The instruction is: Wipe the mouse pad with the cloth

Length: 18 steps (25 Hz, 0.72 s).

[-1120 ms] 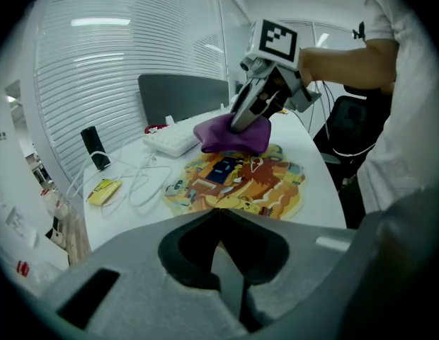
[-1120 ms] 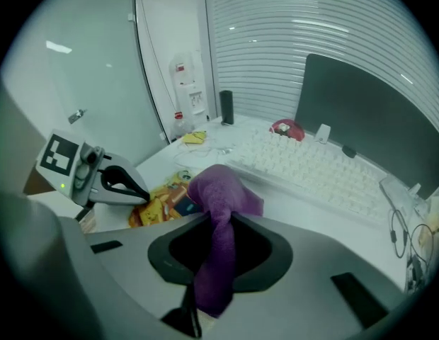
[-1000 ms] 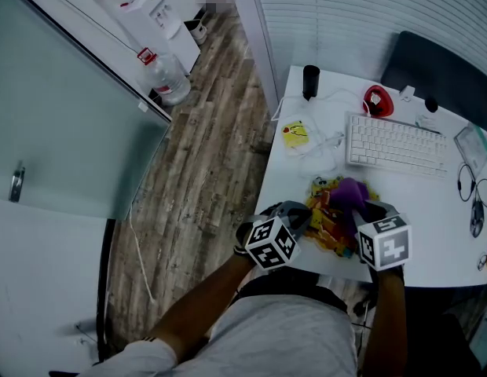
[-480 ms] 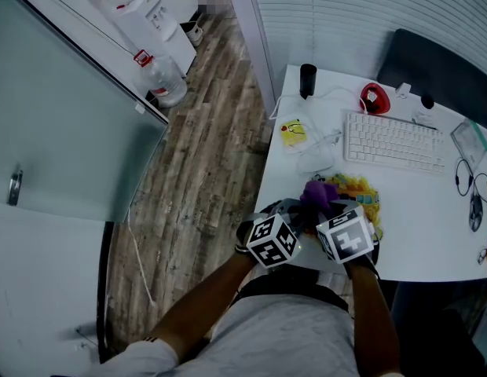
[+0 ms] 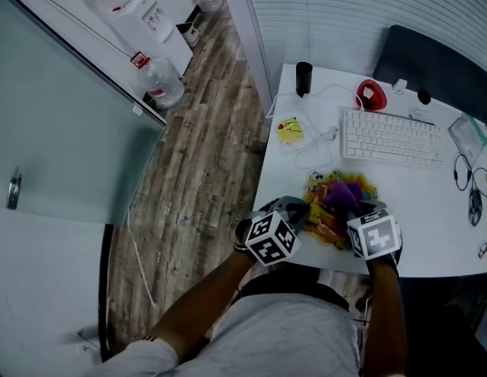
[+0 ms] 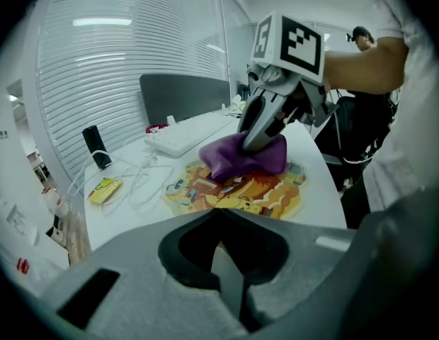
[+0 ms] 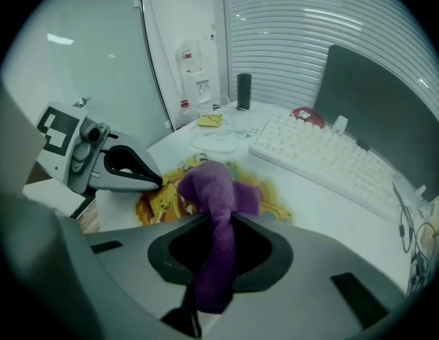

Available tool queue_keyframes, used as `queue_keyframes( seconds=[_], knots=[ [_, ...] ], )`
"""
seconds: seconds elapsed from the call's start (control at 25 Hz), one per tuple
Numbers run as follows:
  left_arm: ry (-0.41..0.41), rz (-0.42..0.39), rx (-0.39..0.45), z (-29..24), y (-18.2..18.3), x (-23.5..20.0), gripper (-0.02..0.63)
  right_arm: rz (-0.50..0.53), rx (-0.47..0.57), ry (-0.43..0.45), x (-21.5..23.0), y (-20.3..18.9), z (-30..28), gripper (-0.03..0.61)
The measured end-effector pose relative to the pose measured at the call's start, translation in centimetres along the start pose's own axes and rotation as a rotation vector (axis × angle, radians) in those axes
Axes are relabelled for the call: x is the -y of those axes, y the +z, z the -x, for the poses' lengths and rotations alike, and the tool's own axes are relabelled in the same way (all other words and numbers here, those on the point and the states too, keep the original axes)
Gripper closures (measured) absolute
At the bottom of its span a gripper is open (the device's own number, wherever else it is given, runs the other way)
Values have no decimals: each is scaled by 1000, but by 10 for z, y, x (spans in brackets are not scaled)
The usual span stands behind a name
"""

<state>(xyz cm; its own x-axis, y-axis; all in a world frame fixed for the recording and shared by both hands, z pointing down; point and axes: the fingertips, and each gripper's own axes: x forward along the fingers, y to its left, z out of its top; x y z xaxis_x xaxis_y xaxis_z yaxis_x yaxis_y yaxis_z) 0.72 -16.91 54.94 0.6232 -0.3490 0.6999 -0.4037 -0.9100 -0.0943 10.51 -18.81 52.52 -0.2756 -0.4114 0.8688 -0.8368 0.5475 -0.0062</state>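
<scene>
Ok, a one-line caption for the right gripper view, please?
Right gripper, jaws shut on a purple cloth, holds it on the mouse pad; left gripper shut alongside.

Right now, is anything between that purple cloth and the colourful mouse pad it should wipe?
Nothing visible. The right gripper holds the purple cloth down on the mouse pad; the left gripper, shut and empty, sits at the pad's edge, clear of the cloth.
</scene>
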Motion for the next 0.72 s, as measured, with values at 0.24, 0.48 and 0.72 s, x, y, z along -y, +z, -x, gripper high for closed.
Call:
queue_keyframes(
  seconds=[0.24, 0.48, 0.72],
  knots=[
    [1, -2, -4, 1, 0, 0, 598, -80, -9, -70, 38, -22, 16, 512],
    [0, -1, -6, 1, 0, 0, 598, -116, -7, -104, 48, -34, 26, 512],
    [-1, -5, -5, 1, 0, 0, 598, -91, 77, -17, -2, -11, 40, 512]
  ],
)
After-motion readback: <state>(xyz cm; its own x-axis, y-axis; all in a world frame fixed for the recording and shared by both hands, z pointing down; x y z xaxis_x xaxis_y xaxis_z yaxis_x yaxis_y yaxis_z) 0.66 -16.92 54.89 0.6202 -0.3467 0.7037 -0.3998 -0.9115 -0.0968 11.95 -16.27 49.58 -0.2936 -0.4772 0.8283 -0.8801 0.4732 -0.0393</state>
